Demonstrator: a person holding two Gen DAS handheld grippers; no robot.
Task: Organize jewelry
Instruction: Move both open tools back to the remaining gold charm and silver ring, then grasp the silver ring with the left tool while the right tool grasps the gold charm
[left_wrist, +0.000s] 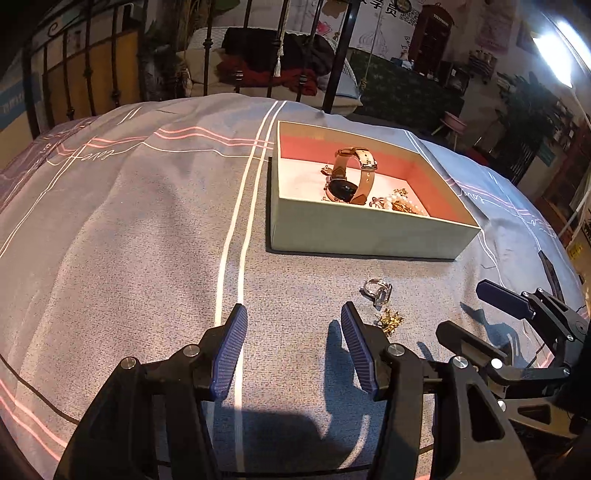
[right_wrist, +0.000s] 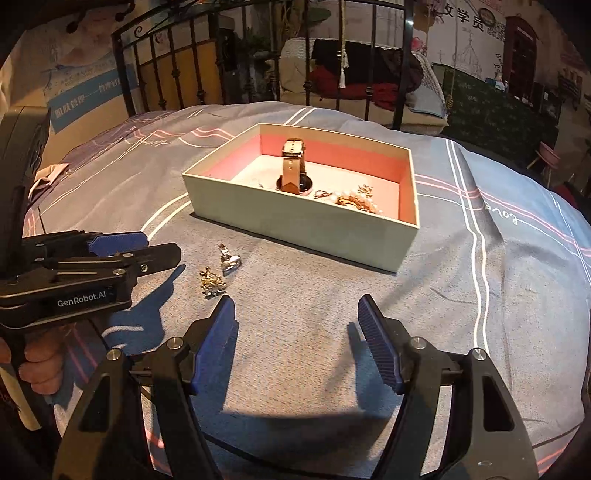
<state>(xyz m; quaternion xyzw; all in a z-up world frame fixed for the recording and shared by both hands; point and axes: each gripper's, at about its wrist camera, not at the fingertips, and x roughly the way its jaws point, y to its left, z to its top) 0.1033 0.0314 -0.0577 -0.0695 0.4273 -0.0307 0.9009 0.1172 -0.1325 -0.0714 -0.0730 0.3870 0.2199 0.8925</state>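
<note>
A silver ring (left_wrist: 376, 291) with a pale stone and a small gold trinket (left_wrist: 389, 320), perhaps a brooch or earring cluster, lie loose on the grey striped bedspread (left_wrist: 129, 221), just beside each other and short of the open box (left_wrist: 362, 232). Both look light, hard and slippery, and small enough to sink into the soft cloth; the ring is best pinched across its band, not the stone, while the spiky gold piece probably calls for a gentle grip across its bulk, as its fine prongs could bend.

Inside the pink-lined box, a tan-strapped watch (left_wrist: 347, 177) stands on its dark face, with a heap of pearl beads and gold chain (left_wrist: 400, 203) near the front wall.

The left claw (left_wrist: 293, 321) hangs spread and empty over the bedspread, its right finger just beside the gold trinket. The right claw (right_wrist: 295, 314) is likewise spread with nothing between its pads, the two pieces off to its left. A person's hand (right_wrist: 37, 365) grips the left tool's handle. Behind the bed stand an iron bedstead (right_wrist: 258, 74) and a cluttered room.
</note>
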